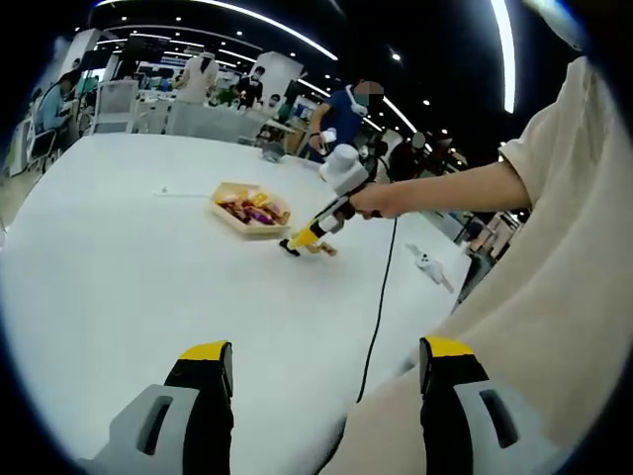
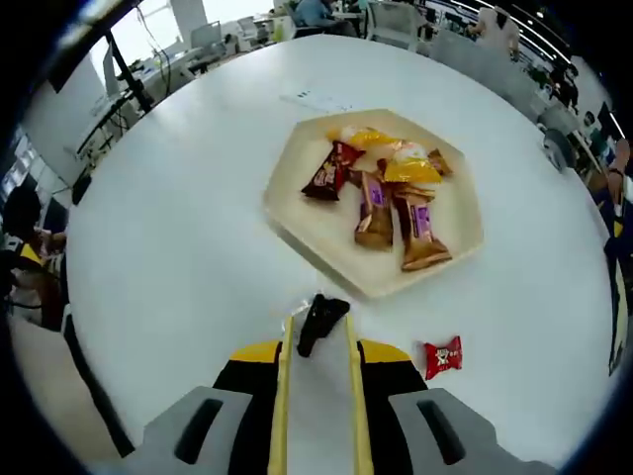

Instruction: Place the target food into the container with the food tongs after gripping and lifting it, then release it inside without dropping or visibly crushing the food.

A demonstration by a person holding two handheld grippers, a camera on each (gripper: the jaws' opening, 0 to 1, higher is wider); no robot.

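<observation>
Yellow tong blades, fitted to the right tongs [image 2: 316,332], are drawn close together with a small dark tip between them, pinching no food that can be made out. The step in hand appears to be the approach to the target food: a red-wrapped candy [image 2: 443,355] lies on the white tabletop [image 2: 178,247], just beside the blades and outside the hexagonal container [image 2: 297,213] of wrapped snacks. The next move calls for realignment over the candy. The left tongs [image 1: 321,371] are spread wide, holding nothing.

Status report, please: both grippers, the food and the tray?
Left gripper open, idle. Right gripper shut on tongs, gripping dark snack. Tray ahead; red candy beside, not blocking.
</observation>
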